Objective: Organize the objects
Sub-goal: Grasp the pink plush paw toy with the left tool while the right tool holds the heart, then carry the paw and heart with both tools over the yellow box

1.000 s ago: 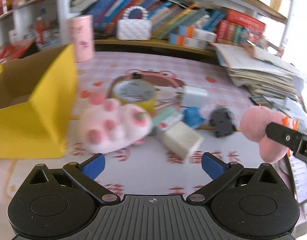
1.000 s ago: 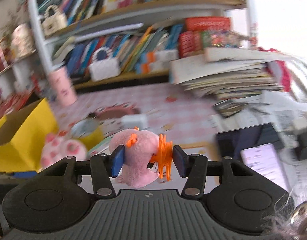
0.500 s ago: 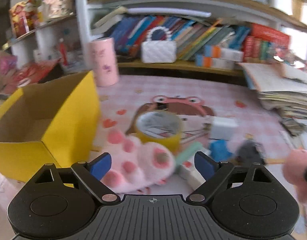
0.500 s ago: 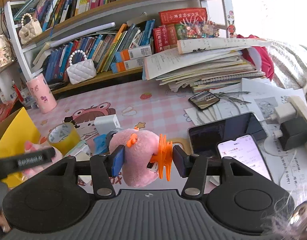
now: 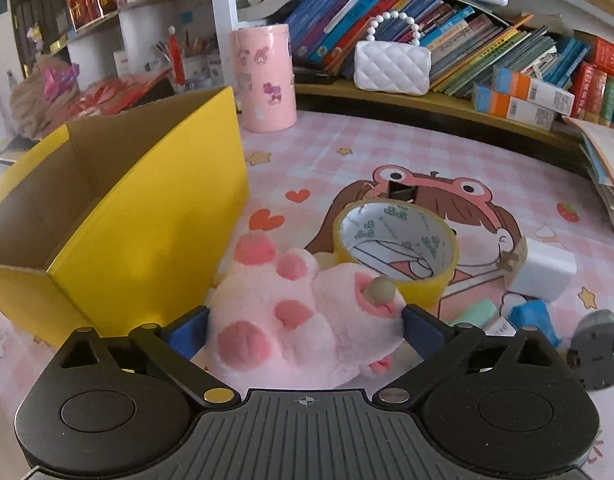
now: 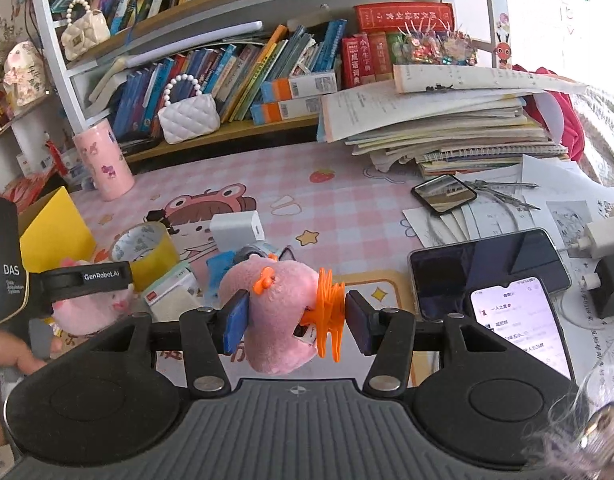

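Sorting has barely begun: right tongs (image 6: 295,320) clamp a pink plush (image 6: 275,312), left tongs (image 5: 305,326) are opening around the paw plush (image 5: 291,316), yellow box (image 5: 147,240) looks empty.

Open top of the yellow box (image 5: 119,216) unobstructed. Tape roll (image 5: 395,248) touches the paw plush (image 5: 291,320) behind; small items (image 5: 527,312) crowd its right. Bare tabletop (image 5: 347,152) before the shelf; phones (image 6: 491,272) and paper stack (image 6: 439,128) block the right side.
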The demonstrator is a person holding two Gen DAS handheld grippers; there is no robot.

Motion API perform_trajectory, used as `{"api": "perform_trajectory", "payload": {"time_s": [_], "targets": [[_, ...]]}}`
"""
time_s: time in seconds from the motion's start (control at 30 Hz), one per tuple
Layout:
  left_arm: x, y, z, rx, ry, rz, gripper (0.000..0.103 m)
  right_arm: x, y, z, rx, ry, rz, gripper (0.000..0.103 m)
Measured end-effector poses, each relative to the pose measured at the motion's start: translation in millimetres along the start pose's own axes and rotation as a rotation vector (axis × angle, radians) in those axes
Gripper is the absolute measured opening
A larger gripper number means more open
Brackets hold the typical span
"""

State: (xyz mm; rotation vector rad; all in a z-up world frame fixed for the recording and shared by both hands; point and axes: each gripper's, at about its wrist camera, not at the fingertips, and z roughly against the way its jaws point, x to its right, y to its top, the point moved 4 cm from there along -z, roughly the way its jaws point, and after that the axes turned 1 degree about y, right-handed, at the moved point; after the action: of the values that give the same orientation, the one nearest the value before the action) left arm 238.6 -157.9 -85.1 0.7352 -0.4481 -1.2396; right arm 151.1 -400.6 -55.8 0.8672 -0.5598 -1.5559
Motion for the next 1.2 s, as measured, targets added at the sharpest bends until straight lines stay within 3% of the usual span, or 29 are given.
{"api": "perform_trajectory", "payload": {"time_s": [0.13,0.3,0.53,0.9,1.2], "targets": [[4.4,-0.7,-7.8,0.011,0.013,-0.045,0.101,3.8,-2.1,-1.1,-0.009,-0.001,-0.007,0.049],[-2.3,-0.6,6.6,0.015,-0.048,-0.042,0.088,0.9,-3.5,-0.1,-0.006,0.014,-0.006,0.049],[-21.5,-11.0,54.5,0.047,-0.180,-0.037,0.088,-15.8,-6.5,-2.7,-0.019,0.055,-0.004,0.049],[-74.8,-26.0,82.1,0.057,-0.193,-0.005,0.089,-67.1,-16.6,-0.9,-0.041,0.138,0.040,0.049],[-109.3,-33.8,97.1,0.079,-0.290,-0.042,0.089,-122.2,-25.7,3.9,-0.049,0.194,0.096,0.049]]}}
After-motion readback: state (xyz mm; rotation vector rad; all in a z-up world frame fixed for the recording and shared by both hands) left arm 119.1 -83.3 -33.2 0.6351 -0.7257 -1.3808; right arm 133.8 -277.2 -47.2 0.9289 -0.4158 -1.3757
